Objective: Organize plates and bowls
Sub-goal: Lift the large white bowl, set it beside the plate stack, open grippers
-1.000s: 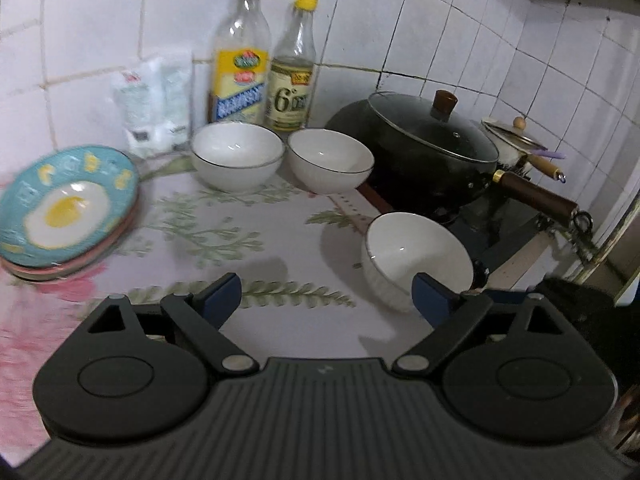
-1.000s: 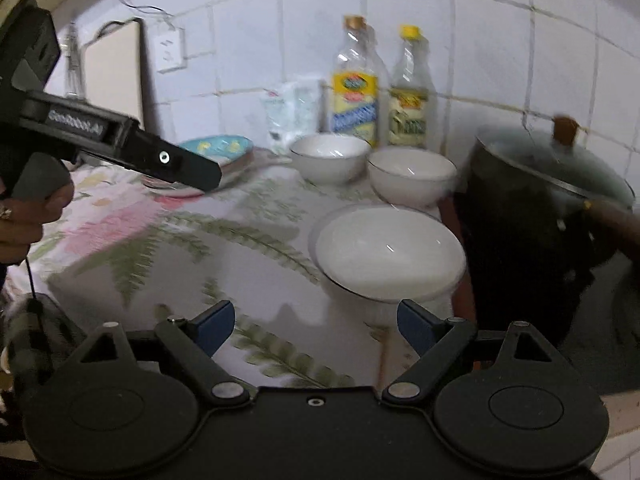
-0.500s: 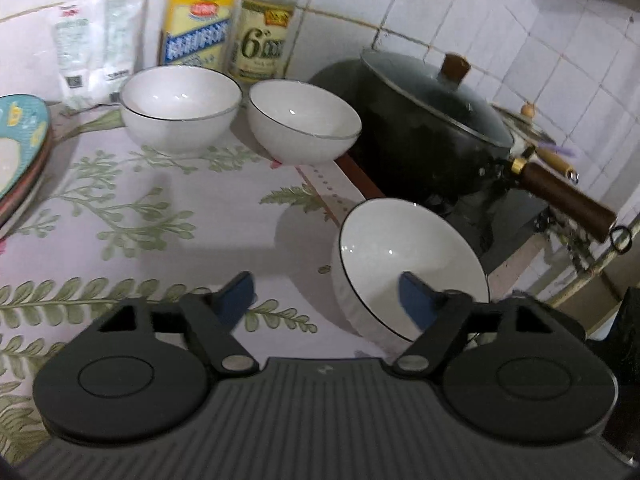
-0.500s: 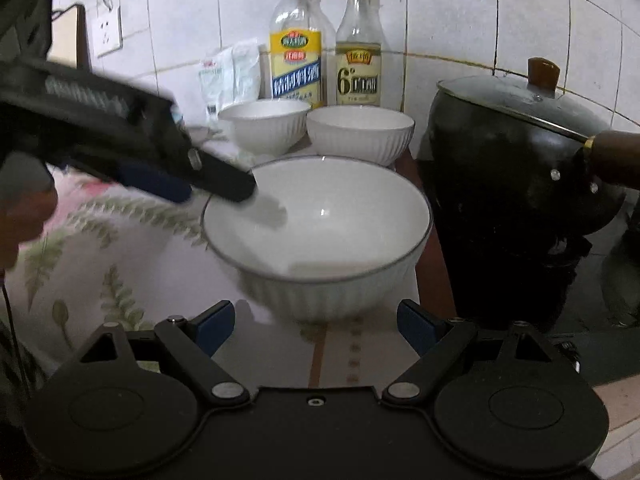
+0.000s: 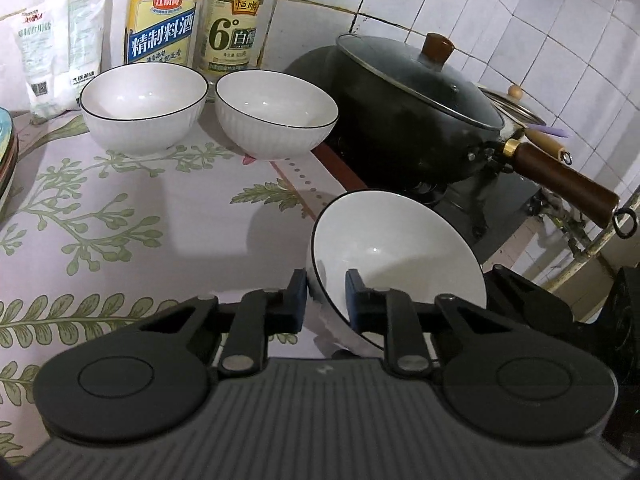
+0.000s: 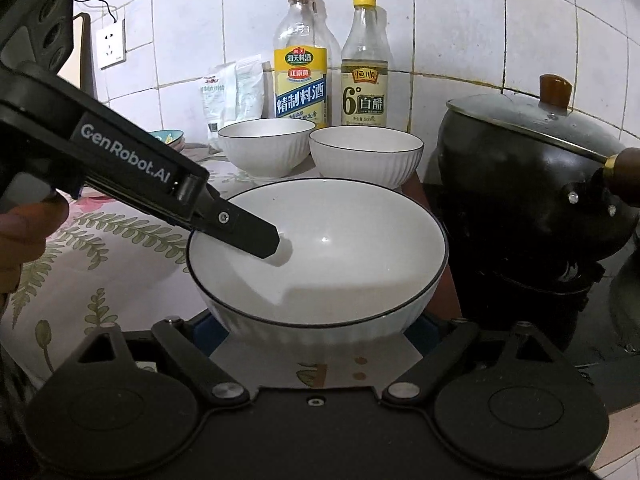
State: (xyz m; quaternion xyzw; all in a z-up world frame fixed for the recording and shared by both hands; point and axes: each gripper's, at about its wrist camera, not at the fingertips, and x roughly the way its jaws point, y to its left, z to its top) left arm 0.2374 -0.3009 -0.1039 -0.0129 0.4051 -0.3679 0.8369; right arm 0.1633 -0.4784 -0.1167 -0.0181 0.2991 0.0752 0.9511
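Note:
A white bowl with a dark rim (image 5: 400,256) stands near the counter's front, by the stove. My left gripper (image 5: 326,294) is closing on its left rim, one blue pad outside the wall and one inside, both touching it. From the right wrist that same bowl (image 6: 320,248) fills the middle, with the left gripper's finger (image 6: 256,240) reaching into it. My right gripper (image 6: 316,332) is opening slightly, its fingers wide on either side of the bowl's base and apart from it. Two more white bowls (image 5: 140,104) (image 5: 276,116) sit side by side at the back. A stack of plates (image 5: 6,152) shows at the left edge.
A black lidded pot (image 5: 412,120) with a long wooden handle (image 5: 560,180) sits on the stove right of the bowls. Two bottles (image 5: 164,16) (image 5: 236,20) and white packets (image 5: 60,48) stand against the tiled wall. A floral cloth (image 5: 140,220) covers the counter.
My left gripper moved forward and down to the near bowl and its jaws went from wide to narrow on the rim. My right gripper came closer, so the bowl now lies between its fingers.

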